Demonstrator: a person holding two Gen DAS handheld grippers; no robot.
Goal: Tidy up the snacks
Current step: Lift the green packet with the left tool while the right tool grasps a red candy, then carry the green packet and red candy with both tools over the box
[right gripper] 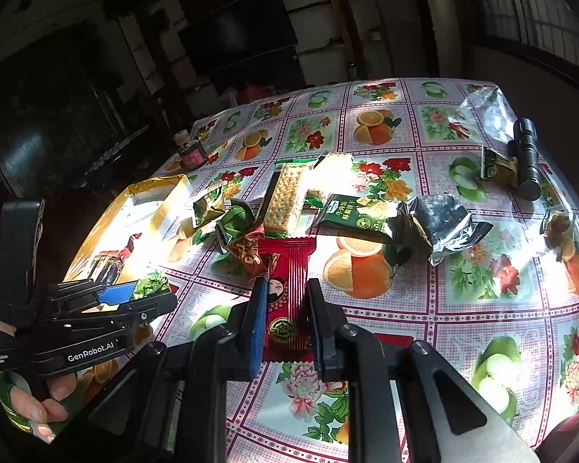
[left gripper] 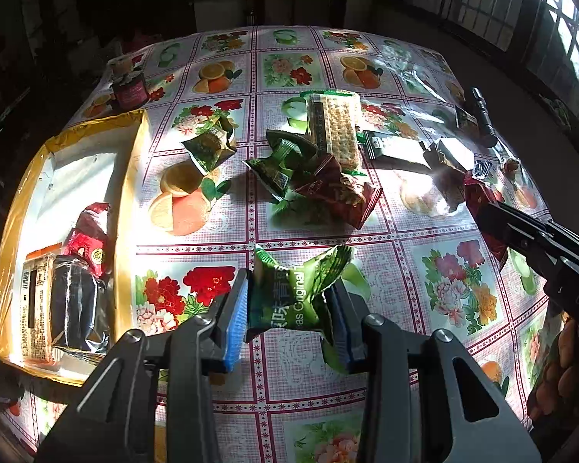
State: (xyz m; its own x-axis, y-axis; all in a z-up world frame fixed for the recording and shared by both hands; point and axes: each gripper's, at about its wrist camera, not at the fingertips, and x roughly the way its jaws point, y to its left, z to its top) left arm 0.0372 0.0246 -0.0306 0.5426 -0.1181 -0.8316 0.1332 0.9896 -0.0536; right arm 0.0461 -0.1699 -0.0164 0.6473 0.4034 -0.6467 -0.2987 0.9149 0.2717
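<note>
Left wrist: left claw [left gripper: 289,305] clenched on green pack [left gripper: 294,289] above desk [left gripper: 386,270], just right of box [left gripper: 129,208] wall. Right claw [right gripper: 285,324] grips red pack [right gripper: 287,293].

Left gripper [left gripper: 289,308] jaws clamp a green snack packet [left gripper: 295,289].

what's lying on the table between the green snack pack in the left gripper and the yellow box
Nothing: in the left wrist view, only bare flowered tablecloth separates the green snack pack from the yellow box.

Green packet [left gripper: 297,293], red striped packet [right gripper: 285,289], floral-and-fruit checked tablecloth [left gripper: 405,270], yellow-rimmed box [left gripper: 131,177]
</note>
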